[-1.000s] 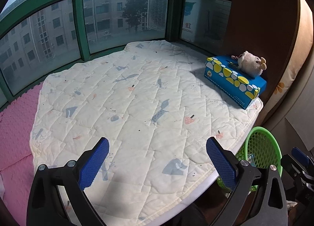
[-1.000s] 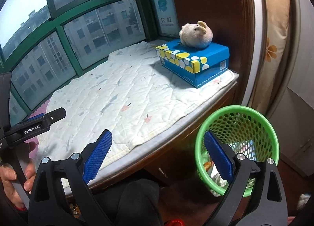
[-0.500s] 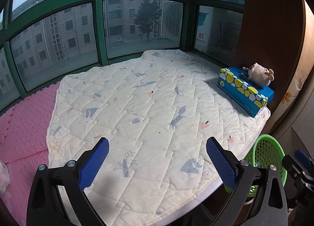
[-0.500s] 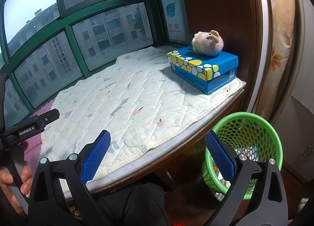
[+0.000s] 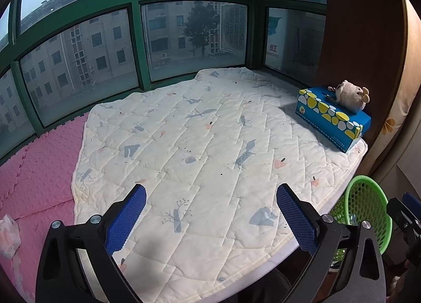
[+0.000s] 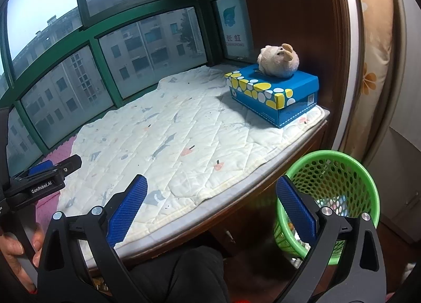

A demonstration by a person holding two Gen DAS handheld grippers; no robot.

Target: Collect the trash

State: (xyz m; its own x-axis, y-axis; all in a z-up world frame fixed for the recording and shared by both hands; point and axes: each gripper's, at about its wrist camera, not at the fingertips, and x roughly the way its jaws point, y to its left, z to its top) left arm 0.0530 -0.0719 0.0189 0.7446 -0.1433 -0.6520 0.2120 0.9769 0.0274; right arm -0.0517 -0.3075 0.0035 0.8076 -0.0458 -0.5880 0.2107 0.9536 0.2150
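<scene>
Both the left gripper (image 5: 210, 221) and the right gripper (image 6: 210, 213) were held wide and empty; a crumpled tissue (image 5: 9, 234) was seen at lower left on the pink mat (image 5: 39, 171); the green basket (image 6: 334, 192) stood well apart at lower right; a dropped carry could be risked.

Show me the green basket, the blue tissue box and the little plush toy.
green basket (image 6: 334, 157), right wrist view, far rim.
blue tissue box (image 6: 302, 80), right wrist view, bare top.
plush toy (image 6: 279, 62), right wrist view, body.

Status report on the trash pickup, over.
Left tool and right tool open, empty. Crumpled white tissue on pink foam mat. Green mesh plastic bin clear.
</scene>
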